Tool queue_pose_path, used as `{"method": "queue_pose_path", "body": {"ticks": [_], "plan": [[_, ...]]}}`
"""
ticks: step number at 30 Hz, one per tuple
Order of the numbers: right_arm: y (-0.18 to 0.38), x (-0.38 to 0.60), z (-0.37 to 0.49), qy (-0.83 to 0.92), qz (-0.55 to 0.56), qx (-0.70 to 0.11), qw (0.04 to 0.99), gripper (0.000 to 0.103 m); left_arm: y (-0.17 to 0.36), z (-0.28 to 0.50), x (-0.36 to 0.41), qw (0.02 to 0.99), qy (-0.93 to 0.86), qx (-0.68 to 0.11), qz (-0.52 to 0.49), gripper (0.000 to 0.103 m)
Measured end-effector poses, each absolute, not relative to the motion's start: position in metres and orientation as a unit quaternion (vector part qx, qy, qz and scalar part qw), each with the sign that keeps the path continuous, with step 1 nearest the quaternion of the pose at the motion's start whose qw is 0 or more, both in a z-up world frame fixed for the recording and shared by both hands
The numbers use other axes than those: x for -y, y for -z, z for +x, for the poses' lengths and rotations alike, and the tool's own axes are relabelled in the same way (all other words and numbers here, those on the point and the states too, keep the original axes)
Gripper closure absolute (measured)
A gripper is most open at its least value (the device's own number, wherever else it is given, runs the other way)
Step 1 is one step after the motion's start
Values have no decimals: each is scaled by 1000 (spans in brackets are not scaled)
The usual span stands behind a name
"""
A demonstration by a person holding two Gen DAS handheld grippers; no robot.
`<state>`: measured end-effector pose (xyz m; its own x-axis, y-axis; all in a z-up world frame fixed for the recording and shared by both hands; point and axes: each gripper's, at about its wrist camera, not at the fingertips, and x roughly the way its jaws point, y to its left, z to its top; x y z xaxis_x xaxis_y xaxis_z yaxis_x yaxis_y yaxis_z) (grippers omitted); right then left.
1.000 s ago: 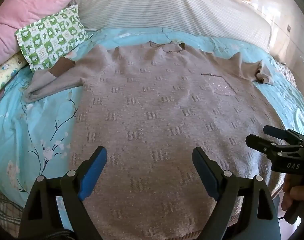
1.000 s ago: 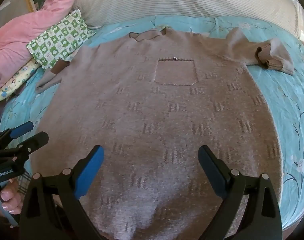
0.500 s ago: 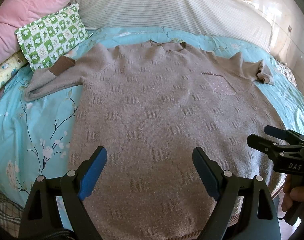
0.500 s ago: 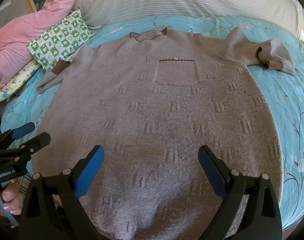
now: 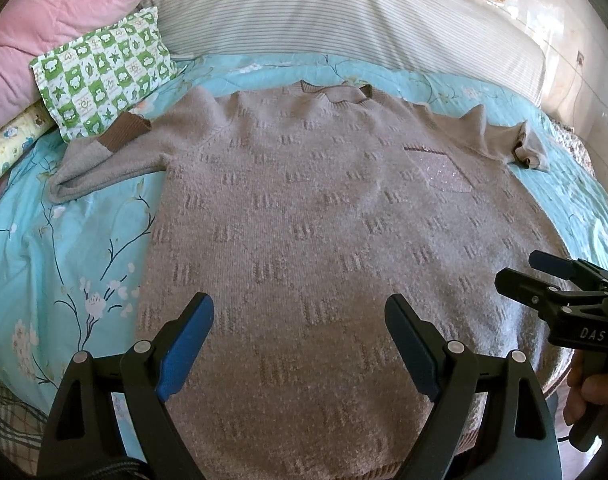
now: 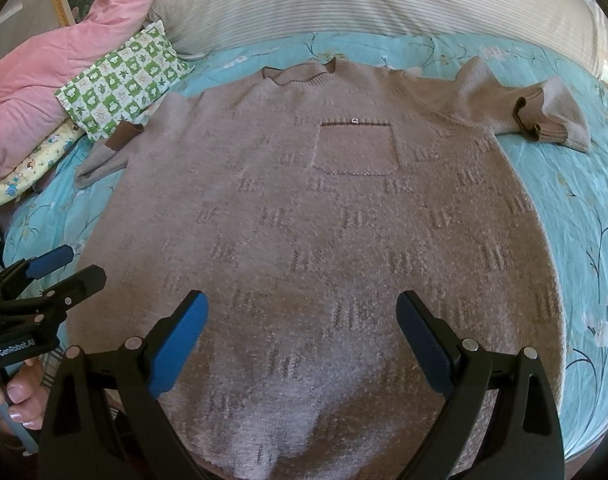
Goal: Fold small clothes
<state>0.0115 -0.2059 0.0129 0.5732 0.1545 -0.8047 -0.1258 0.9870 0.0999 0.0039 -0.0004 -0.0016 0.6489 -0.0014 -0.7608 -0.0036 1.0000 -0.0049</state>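
A beige knit sweater (image 5: 304, 220) (image 6: 304, 216) lies flat and front up on the bed, its collar (image 6: 300, 74) at the far side. Its chest pocket (image 6: 355, 148) faces up. One sleeve with a brown cuff (image 5: 122, 136) is bent at the left, and the other sleeve (image 6: 543, 120) lies bunched at the far right. My left gripper (image 5: 298, 304) (image 6: 82, 265) hangs open over the near left part of the sweater. My right gripper (image 6: 302, 300) (image 5: 519, 268) hangs open over the near right part. Neither holds any cloth.
The bed has a turquoise floral sheet (image 5: 64, 260). A green checked pillow (image 5: 104, 76), a pink quilt (image 5: 44, 20) and a yellow pillow (image 5: 8, 148) sit at the far left. A striped bolster (image 5: 343, 20) runs along the back. A hand (image 6: 20, 396) grips the left tool's handle.
The sweater's rippled upper edge and shoulders have settled flat. Both grippers stay open and almost still.
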Motion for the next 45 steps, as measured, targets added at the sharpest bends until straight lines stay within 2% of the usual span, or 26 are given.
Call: {"method": "queue_pose_path", "body": {"ticks": [17,23,29,38,45], "plan": [[-16,206,13,-86,36,-460,883,8,3,12,-3,907,-4,-421,0,15],[-14,208,17,-57,-18,-446,893,8,6,16,-4,908,2,-418,-17,15],[-13,218,22,-61,2,-438,897,8,7,24,-7,904,2,-426,-16,14],[-23,250,37,-28,7,-439,898,8,3,50,-18,904,-11,-426,-25,12],[-50,296,58,14,15,-405,914,8,-5,78,-28,912,-25,-410,-17,12]]}}
